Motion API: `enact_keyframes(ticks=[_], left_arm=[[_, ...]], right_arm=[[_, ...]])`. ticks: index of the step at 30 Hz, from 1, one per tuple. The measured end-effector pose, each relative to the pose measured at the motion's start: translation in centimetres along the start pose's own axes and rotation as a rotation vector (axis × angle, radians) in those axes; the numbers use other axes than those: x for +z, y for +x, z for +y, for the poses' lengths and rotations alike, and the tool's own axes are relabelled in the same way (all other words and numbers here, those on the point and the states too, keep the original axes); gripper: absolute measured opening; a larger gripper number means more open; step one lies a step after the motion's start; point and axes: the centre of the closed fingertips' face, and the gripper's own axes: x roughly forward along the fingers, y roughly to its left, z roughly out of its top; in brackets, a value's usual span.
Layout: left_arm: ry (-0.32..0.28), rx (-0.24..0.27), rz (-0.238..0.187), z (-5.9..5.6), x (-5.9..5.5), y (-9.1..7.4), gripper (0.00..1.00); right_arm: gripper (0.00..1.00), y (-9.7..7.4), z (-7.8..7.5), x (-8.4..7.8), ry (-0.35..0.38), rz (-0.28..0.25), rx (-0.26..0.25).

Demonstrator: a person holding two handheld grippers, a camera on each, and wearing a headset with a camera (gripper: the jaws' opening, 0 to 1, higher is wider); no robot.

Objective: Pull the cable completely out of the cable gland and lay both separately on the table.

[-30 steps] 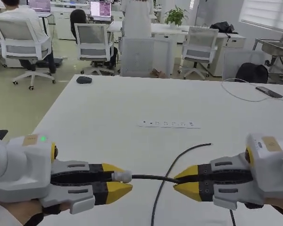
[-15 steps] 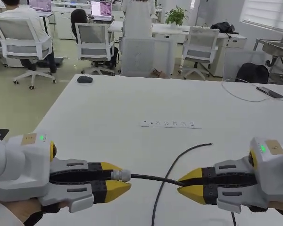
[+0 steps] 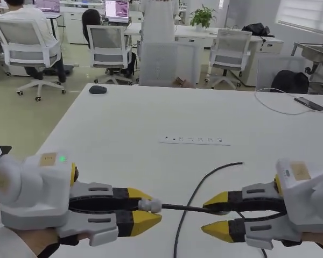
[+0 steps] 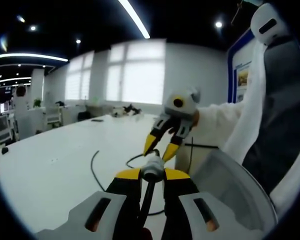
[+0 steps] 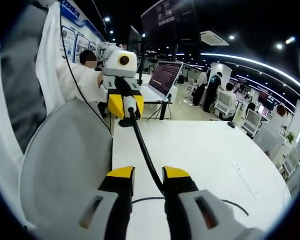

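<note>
A small white cable gland (image 3: 149, 205) sits on a black cable (image 3: 181, 207), held above the white table (image 3: 129, 123). My left gripper (image 3: 153, 208) is shut on the gland, seen close up as the gland (image 4: 153, 169) between that gripper's (image 4: 152, 175) yellow tips. From the gland the cable runs right, through the gap of my right gripper (image 3: 203, 216), which stands open around it without pinching. In the right gripper view the cable (image 5: 145, 150) passes between the spread tips of the right gripper (image 5: 148, 173), closer to the right-hand one. The rest of the cable curves over the table to a free end (image 3: 239, 164).
A white socket strip (image 3: 194, 141) lies mid-table. A dark mouse (image 3: 97, 90) sits at the far left edge, and a phone (image 3: 309, 104) with a white lead at the far right. Office chairs and people at desks stand beyond the table.
My right gripper has opened and let go of the cable, which now hangs loose between its jaws. The left gripper, still on the gland, has shifted slightly right.
</note>
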Motion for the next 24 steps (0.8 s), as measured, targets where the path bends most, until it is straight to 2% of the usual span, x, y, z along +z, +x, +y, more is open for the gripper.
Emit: enact_keyframes(ticks=[5, 8, 10, 12, 17, 20, 21, 22, 24], left_arm=[[0.002, -0.007, 0.008, -0.1, -0.2, 0.5, 0.17], [0.003, -0.016, 0.009, -0.3, -0.1, 0.9, 0.17], [0.004, -0.021, 0.008, -0.4, 0.0, 1.1, 0.17], [0.003, -0.022, 0.005, -0.5, 0.1, 1.2, 0.17], [0.006, -0.021, 0.009, -0.5, 0.0, 1.2, 0.17], [0.003, -0.022, 0.003, -0.5, 0.1, 1.0, 0.17], [0.0, -0.022, -0.002, -0.5, 0.2, 1.0, 0.17], [-0.008, -0.019, -0.01, -0.5, 0.3, 0.9, 0.17], [-0.094, -0.033, -0.057, -0.6, 1.0, 0.9, 0.18]], right_arm=[[0.18, 0.3, 0.2, 3.0, -0.032, -0.075, 0.01], [0.17, 0.9, 1.1, 4.8, -0.093, -0.103, 0.049], [0.13, 1.4, 1.6, 5.5, -0.106, -0.119, 0.068], [0.11, 1.7, 2.0, 5.8, -0.113, -0.126, 0.096], [0.05, 2.3, 2.3, 5.4, -0.133, -0.098, 0.12], [0.05, 2.4, 2.4, 5.6, -0.129, -0.11, 0.133], [0.04, 2.4, 2.4, 5.7, -0.158, -0.118, 0.134], [0.04, 2.3, 2.4, 5.7, -0.172, -0.119, 0.13], [0.03, 2.2, 2.5, 5.7, -0.166, -0.12, 0.137]])
